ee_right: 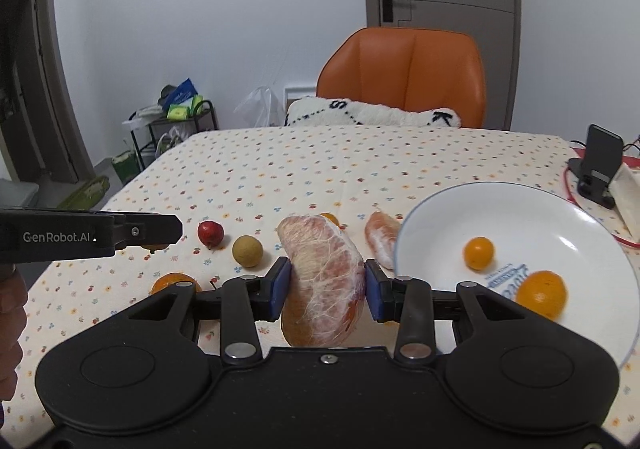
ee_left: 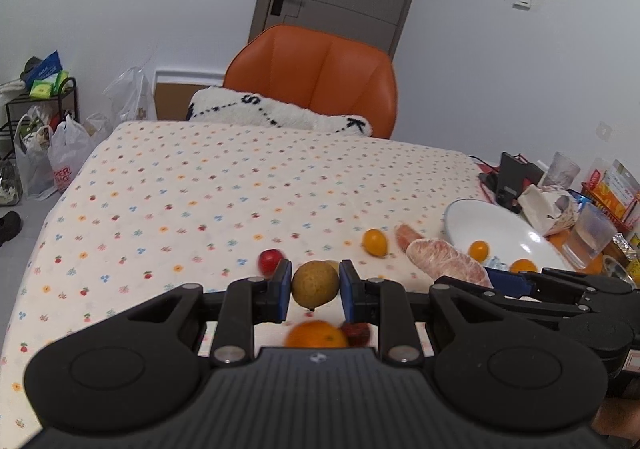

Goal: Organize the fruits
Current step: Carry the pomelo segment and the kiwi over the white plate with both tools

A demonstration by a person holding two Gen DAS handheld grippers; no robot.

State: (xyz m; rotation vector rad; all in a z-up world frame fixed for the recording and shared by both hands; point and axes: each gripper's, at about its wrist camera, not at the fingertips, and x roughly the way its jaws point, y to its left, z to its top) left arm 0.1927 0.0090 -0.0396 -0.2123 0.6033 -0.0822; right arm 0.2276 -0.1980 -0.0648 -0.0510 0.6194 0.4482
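The desk (ee_right: 360,161), under a cream cloth dotted with small flowers, carries a wide white ceramic plate (ee_right: 568,209) at the right that holds two small round orange fruits (ee_right: 478,252), well apart from each other. The right claw (ee_right: 325,285) is half open around a large peeled pink pomelo segment (ee_right: 324,273), both blue pads touching its sides, just left of the plate's rim. The left claw (ee_left: 315,289) is closed to a narrow gap on a small round brownish-yellow fruit (ee_left: 315,283), held above an orange (ee_left: 317,333) on the cloth.
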